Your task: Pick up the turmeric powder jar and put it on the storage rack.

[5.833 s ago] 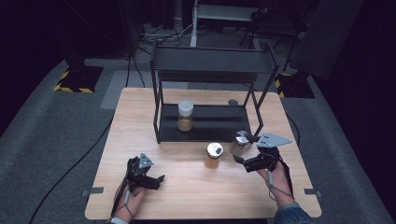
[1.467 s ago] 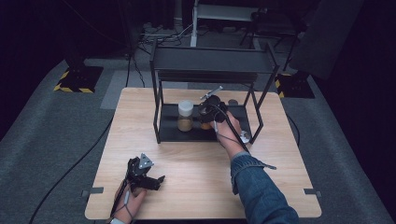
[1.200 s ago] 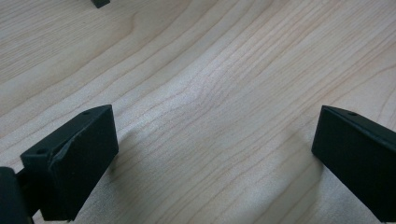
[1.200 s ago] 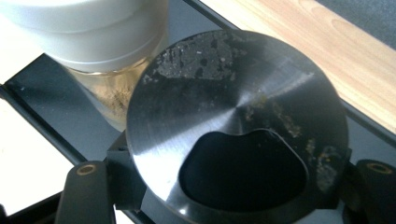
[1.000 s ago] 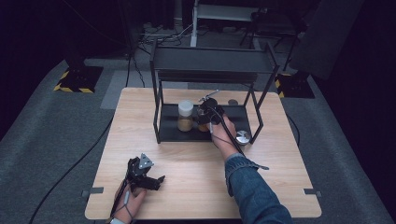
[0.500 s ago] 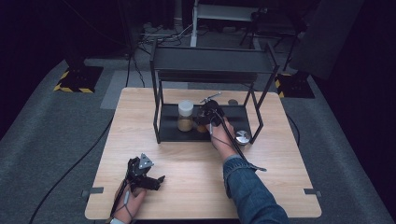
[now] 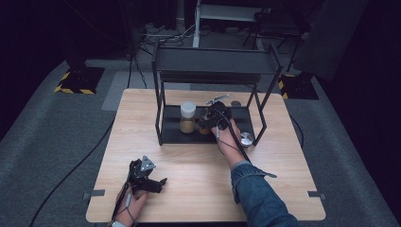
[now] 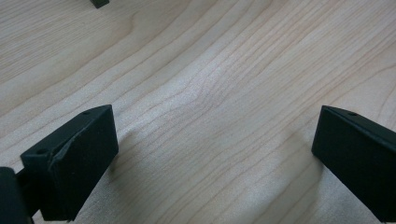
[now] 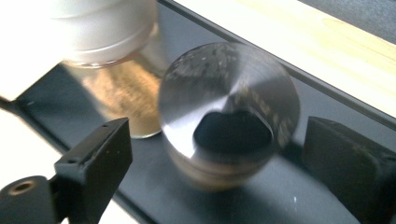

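The wooden counter [image 7: 198,189] carries a black rack [image 7: 213,71]. On the rack's bottom shelf [image 7: 172,135] stands a white-capped jar [image 7: 187,117], and just beside it a smaller jar with a metal lid [image 9: 229,107]. The right gripper [image 7: 215,116] reaches in under the rack, its fingers [image 9: 93,163] spread wide on either side of the small upright jar, apparently not touching it. The left gripper [image 7: 146,177] rests near the counter's front edge, fingers [image 8: 70,158] wide apart over bare wood. A loose metal lid [image 7: 246,138] lies near the rack's right leg.

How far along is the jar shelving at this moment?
Done: white-lidded jar stands on the rack's lower shelf. In hand: right gripper, jaws apart, around the metal-lidded jar standing on that shelf. Left: withdrawing; possibly the small metal object beside the rack. Left gripper idle, open.
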### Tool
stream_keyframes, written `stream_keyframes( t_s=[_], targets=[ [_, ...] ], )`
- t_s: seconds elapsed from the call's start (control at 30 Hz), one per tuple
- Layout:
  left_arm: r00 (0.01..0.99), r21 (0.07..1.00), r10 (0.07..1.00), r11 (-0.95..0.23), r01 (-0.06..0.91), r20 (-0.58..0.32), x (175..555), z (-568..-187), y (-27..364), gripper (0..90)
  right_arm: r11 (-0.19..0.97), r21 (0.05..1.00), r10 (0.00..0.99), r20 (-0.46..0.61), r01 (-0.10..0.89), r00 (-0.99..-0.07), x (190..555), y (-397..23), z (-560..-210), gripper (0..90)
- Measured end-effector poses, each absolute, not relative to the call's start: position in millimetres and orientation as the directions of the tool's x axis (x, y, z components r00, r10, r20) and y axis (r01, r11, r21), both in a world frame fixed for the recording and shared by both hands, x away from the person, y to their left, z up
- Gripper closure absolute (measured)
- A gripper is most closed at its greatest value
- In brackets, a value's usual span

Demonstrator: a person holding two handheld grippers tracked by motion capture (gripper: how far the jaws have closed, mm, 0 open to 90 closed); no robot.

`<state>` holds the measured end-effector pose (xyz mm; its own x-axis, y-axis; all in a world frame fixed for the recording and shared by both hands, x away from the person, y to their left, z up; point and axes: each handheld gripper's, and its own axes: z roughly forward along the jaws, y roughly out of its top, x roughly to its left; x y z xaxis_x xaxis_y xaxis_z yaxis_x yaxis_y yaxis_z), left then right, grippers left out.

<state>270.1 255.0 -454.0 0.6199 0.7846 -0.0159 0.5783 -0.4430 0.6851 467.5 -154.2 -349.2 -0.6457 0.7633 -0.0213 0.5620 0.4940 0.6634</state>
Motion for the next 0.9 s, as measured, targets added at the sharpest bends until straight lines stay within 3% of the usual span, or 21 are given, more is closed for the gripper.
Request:
stream_keyframes(
  t_s=[0.43,0.9],
  targets=[
    [0.618,0.685,0.786,-0.442,0.578,-0.014,270.1,-454.0,254.4,0.0,0.501,0.714,0.735,-0.054,0.488,-0.676,408.2,-206.3,-307.8,4.3],
    [0.614,0.687,0.789,-0.437,0.58,-0.016,269.9,-454.4,253.5,0.0,0.501,0.726,0.733,-0.067,0.471,-0.677,372.2,-251.9,-301.8,4.1]
  ],
)
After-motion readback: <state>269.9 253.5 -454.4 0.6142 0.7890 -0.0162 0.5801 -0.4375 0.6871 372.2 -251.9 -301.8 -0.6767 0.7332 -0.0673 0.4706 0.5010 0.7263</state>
